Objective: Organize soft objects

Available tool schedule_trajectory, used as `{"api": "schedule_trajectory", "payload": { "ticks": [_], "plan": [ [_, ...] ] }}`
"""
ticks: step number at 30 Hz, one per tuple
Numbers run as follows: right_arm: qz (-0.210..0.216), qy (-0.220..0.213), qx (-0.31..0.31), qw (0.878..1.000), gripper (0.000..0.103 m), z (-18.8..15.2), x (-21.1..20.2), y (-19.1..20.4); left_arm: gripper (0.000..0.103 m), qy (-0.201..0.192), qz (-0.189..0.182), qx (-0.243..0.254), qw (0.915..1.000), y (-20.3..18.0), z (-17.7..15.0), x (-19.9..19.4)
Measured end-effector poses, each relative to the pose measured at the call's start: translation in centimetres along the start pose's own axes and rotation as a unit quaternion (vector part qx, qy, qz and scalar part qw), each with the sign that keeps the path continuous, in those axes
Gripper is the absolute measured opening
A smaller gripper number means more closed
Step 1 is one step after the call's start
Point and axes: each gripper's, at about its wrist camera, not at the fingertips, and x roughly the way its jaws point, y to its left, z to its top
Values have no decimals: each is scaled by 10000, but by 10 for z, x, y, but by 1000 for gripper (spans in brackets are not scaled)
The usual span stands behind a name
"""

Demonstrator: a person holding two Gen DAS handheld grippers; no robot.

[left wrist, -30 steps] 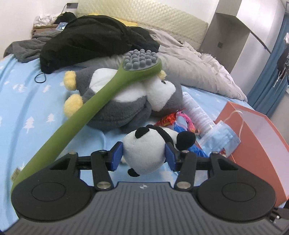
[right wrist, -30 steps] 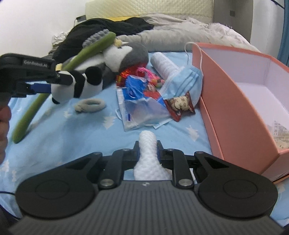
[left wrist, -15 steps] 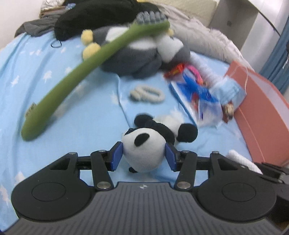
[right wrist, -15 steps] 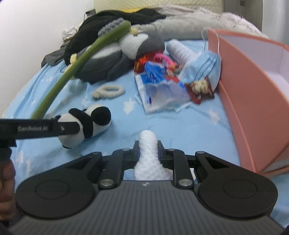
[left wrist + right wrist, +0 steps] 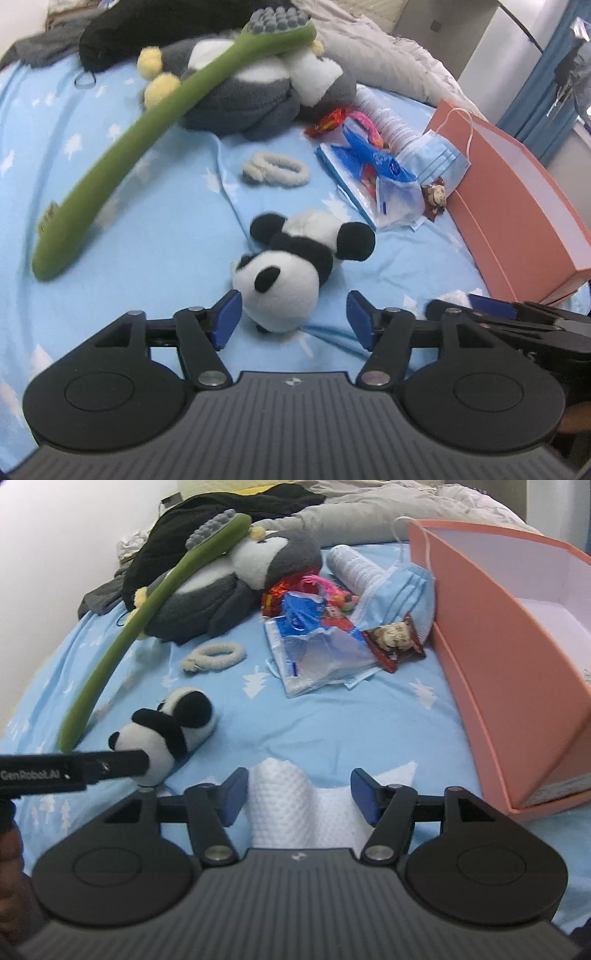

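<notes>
The panda plush (image 5: 295, 266) lies on the blue bedsheet (image 5: 147, 236), its head between the left gripper (image 5: 293, 317), whose jaws are opening, right pad clear of it. Right of it, the right gripper (image 5: 297, 797) is opening over a white cloth (image 5: 291, 808). The pink box (image 5: 491, 653) stands far right.

Panda (image 5: 291, 266) and cloth (image 5: 295, 805) now released.

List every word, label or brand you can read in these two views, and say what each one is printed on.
"GenRobot.AI": white lettering on the side of the left gripper, seen in the right wrist view.
Snack packet: printing too blurred to read.
Blue and clear plastic bag: printing too blurred to read.
Nothing else legible.
</notes>
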Motion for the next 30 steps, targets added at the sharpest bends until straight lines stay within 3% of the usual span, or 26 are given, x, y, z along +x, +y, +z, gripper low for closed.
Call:
{"api": "schedule_trajectory", "payload": {
  "ticks": [7,15,21,23,25,30],
  "plan": [
    [27,90,216,9997,63,-8,-14,-8,71,-211,304,1091,9933,-14,16,5],
    [171,256,146,9994,62,-19,-13,-3,71,7,511,1897,9805,-28,18,32],
    [85,310,175,9993,52,-23,-8,-3,68,113,434,1892,9809,-26,18,45],
    [33,312,109,9994,43,-24,-8,-1,67,92,402,1853,9818,-25,17,46],
    [-57,326,33,9994,28,-24,-7,1,65,74,387,1803,9828,-25,18,45],
    [-69,278,59,9996,18,-21,-12,-1,62,32,343,1495,9882,-23,19,34]
  ]
}}
